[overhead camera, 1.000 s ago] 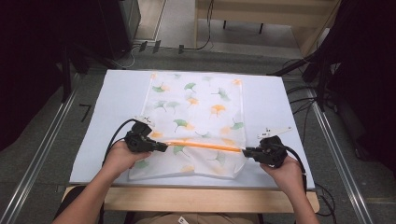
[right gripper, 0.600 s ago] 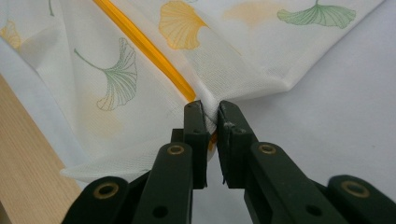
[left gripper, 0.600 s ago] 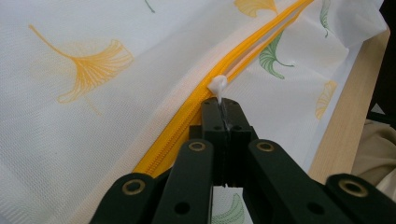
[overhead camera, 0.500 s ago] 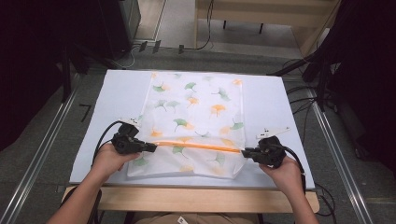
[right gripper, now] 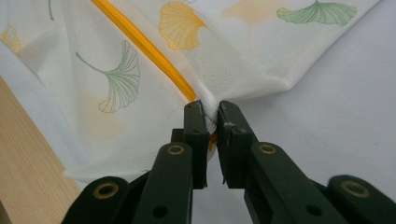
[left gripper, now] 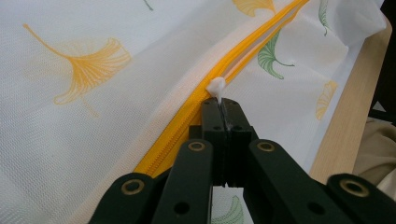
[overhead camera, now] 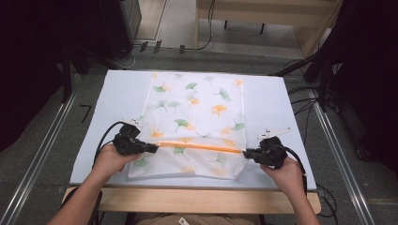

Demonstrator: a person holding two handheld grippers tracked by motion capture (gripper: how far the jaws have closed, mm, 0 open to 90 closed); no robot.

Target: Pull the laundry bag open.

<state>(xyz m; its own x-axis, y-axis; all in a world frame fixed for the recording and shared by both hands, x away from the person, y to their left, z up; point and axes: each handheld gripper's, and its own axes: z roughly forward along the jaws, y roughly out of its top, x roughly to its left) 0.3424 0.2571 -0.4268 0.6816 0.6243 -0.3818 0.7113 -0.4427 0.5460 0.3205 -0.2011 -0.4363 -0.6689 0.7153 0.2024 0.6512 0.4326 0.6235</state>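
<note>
**Orange zipper: pull at my left end, far corner pinned by my right**

Orange zipper tape runs straight between my two grippers, across the near part of the white mesh bag with its ginkgo-leaf print. The bag lies flat on the pale blue table cover.

My left gripper is clenched on the small white zipper pull, which stands just ahead of its tips. Ahead of the pull the two orange rows part and a pale gap shows between them; beneath my jaws the teeth lie meshed. So I judge that only the short stretch at my left end is joined, and nearly the whole run toward my right gripper remains, whichever way the slider is meant to go. I cannot tell that direction from this moment alone.

My right gripper bites the bag's corner where the zipper ends, with the mesh bunched between its tips and folds fanning out ahead of it. That grip keeps the tape taut.

Both my hands sit low at the near edge of the table, forearms coming in from my side. My left gripper points along the zipper toward the right one, and my right gripper points back at it, each nearly level with the cloth.
</note>
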